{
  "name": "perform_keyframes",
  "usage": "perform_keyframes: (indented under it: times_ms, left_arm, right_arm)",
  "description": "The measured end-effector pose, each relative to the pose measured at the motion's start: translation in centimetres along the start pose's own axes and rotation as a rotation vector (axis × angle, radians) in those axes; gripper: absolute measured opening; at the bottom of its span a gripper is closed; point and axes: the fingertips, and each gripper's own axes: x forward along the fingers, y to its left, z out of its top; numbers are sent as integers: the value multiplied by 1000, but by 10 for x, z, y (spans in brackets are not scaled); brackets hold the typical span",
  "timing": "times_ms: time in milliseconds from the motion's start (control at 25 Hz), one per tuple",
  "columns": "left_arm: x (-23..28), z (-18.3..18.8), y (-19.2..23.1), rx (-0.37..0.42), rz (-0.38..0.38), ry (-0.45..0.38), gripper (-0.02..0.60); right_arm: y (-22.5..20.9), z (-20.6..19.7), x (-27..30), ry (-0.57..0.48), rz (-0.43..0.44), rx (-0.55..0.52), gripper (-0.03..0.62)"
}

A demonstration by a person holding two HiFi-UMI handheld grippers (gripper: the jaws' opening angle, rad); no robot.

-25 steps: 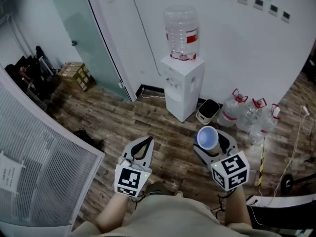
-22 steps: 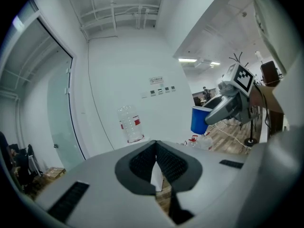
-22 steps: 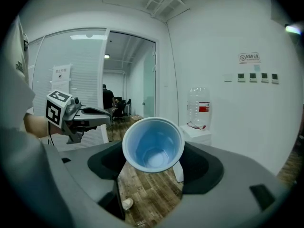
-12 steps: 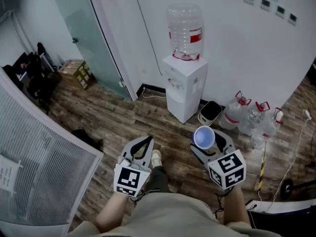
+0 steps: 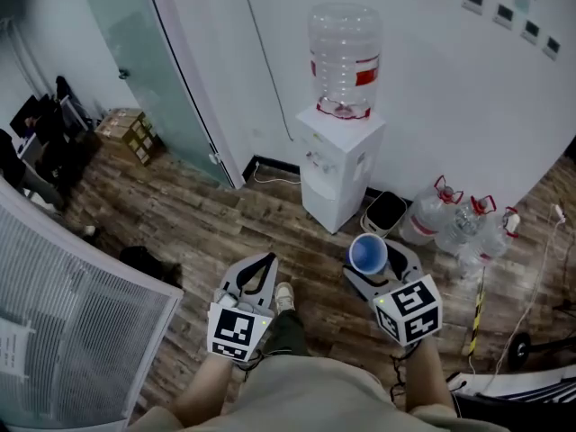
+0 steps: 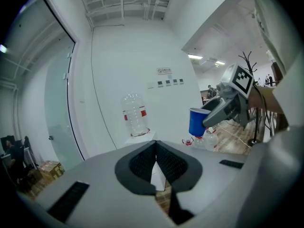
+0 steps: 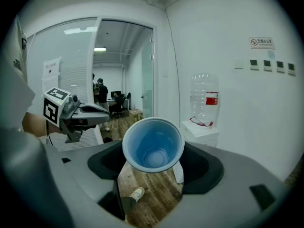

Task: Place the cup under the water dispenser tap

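Note:
A white water dispenser (image 5: 337, 169) with a clear bottle (image 5: 344, 54) on top stands against the far wall; its taps (image 5: 314, 160) face left. My right gripper (image 5: 371, 252) is shut on an upright blue cup (image 5: 367, 254), held in the air short of the dispenser. The right gripper view looks into the empty cup (image 7: 153, 146), with the dispenser (image 7: 201, 133) beyond it. My left gripper (image 5: 266, 263) hangs beside it, shut and empty; in its own view the pads (image 6: 166, 161) meet, and the cup (image 6: 195, 122) shows at the right.
Several water bottles (image 5: 457, 221) and a black bin (image 5: 384, 211) sit on the floor right of the dispenser. A glass door (image 5: 153, 70) and cardboard boxes (image 5: 124, 130) are at the left. A white slatted panel (image 5: 63, 313) is near left. My shoe (image 5: 284, 296) shows below.
The person has stepped closer to the dispenser, which now looks larger and nearer. Both grippers moved forward together, the cup still held. A shoe has come into view between them.

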Motion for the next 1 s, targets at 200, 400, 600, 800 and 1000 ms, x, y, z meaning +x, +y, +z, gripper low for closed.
perform_keyframes:
  times_ms: [200,400,600,800,1000]
  left_arm:
    - [43,-3,51,-8,-22,14,6]
    - [89,-3,113,-18,-48,30,6]
    - [142,-14,174,-28,-79,41,6]
    - [197,-33,228,-25,-108,40,6]
    - [247,-62,259,-28,-123,50,6]
  right_arm:
    - [-21,22,58,27,-5,22,353]
    - [-41,55,127,58,-8,37,353]
    - [-67,79,200,85,-35,71,353]
    - [-95,89,279,110,-87,94,354]
    - [-119,87,344,125,-120,91,356]
